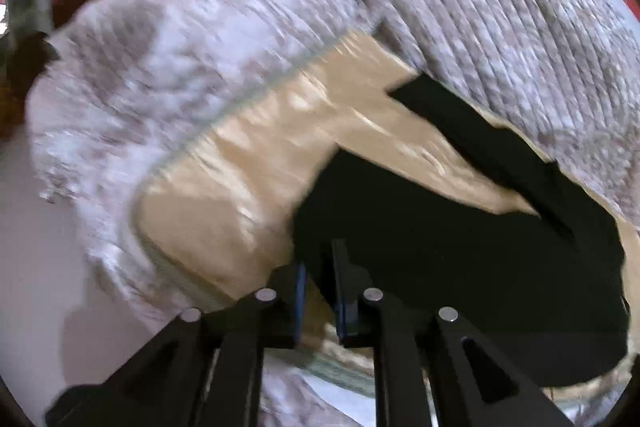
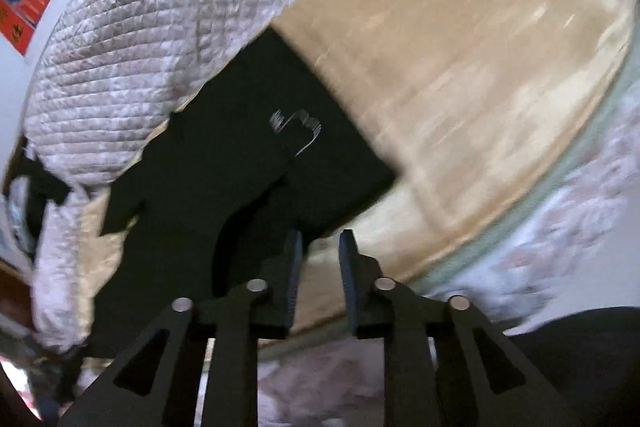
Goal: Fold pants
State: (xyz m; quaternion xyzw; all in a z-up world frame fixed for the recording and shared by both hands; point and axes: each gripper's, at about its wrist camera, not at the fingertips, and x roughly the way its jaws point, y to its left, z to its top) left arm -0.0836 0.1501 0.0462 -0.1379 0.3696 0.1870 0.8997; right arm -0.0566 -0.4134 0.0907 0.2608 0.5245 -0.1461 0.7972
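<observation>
Bed with tan mat (image 2: 480,75), quilt (image 2: 132,67) behind. Black pants (image 2: 248,147) on mat; left hand-held gripper (image 1: 320,291) and right hand-held gripper (image 2: 320,279) narrowly open, empty, at near edge. Long axis: can't tell.

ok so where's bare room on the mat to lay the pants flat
Free patch: the tan mat between the black pants and the mat's pale green edge, wide in the right wrist view. Crowded: the far side, where the quilted blanket bunches against the pants. Both sets of jaws stand open, holding nothing.
</observation>
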